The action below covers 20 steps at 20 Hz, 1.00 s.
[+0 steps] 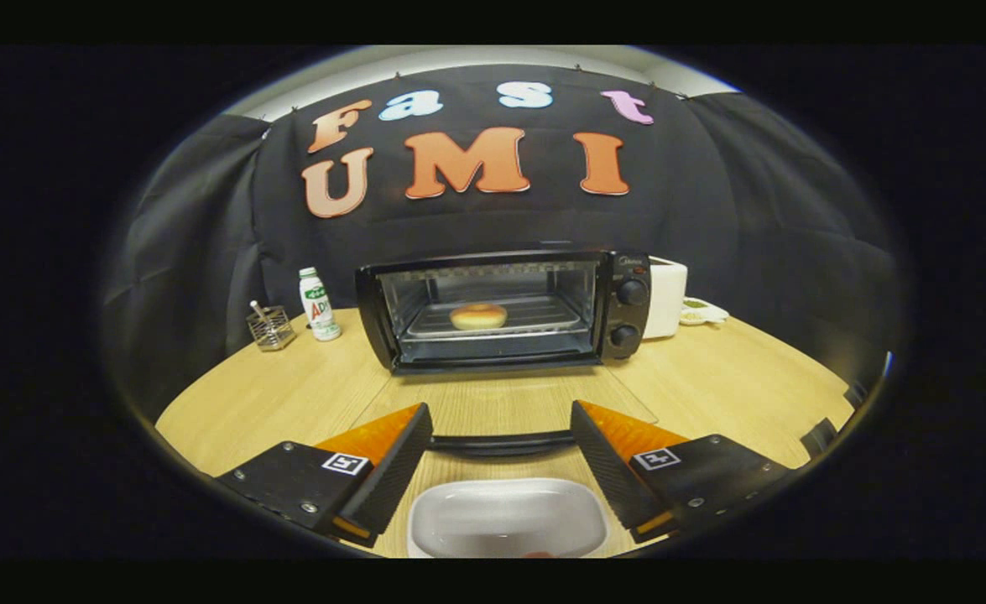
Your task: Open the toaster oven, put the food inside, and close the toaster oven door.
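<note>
Claw (501, 436) is spread wide and pinches nothing; the door's dark handle (501, 442) runs across the gap between its fingers. On the near side of the handle, a white dish (507, 518) sits at the near edge of the wooden surface (744, 377). Beyond the fingers the oven (505, 309) stands at the far edge, its glass door (501, 407) folded down flat, with a bun (478, 315) on the rack inside. Left of it are a bottle (318, 304) and a wire holder (272, 326); right, a white box (667, 295). Black cloth (753, 218) walls the booth.

Black cloth (753, 218) drapes the booth's wall behind a light wooden table (736, 377), under a pale ceiling strip (459, 57).
</note>
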Tool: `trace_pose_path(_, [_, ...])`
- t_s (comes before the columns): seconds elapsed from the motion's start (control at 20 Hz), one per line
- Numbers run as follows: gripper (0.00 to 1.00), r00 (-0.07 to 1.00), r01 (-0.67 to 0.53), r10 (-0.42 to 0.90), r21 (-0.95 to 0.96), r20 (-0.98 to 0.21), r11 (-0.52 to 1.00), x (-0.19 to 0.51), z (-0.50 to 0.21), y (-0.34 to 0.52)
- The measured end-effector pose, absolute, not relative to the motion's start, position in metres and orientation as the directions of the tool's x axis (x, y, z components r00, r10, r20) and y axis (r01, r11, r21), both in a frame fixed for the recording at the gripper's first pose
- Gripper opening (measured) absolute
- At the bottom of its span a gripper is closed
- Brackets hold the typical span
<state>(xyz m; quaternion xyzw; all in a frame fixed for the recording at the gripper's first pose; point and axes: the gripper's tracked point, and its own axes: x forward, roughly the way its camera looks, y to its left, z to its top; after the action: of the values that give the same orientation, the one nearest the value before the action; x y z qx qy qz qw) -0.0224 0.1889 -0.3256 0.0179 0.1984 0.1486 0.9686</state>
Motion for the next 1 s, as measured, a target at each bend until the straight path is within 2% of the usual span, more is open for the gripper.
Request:
trace_pose_path(0.35, [0.99,0.833,-0.282,0.268,0.046,-0.483,0.958,-0.032,-0.376,0.186])
trace_pose_path(0.65, [0.99,0.824,-0.272,0.254,0.038,-0.506,0.961,-0.019,-0.392,0.190])
trace_pose_path(1.0, [0.99,0.827,-0.276,0.270,0.063,-0.492,0.959,-0.015,-0.376,0.193])
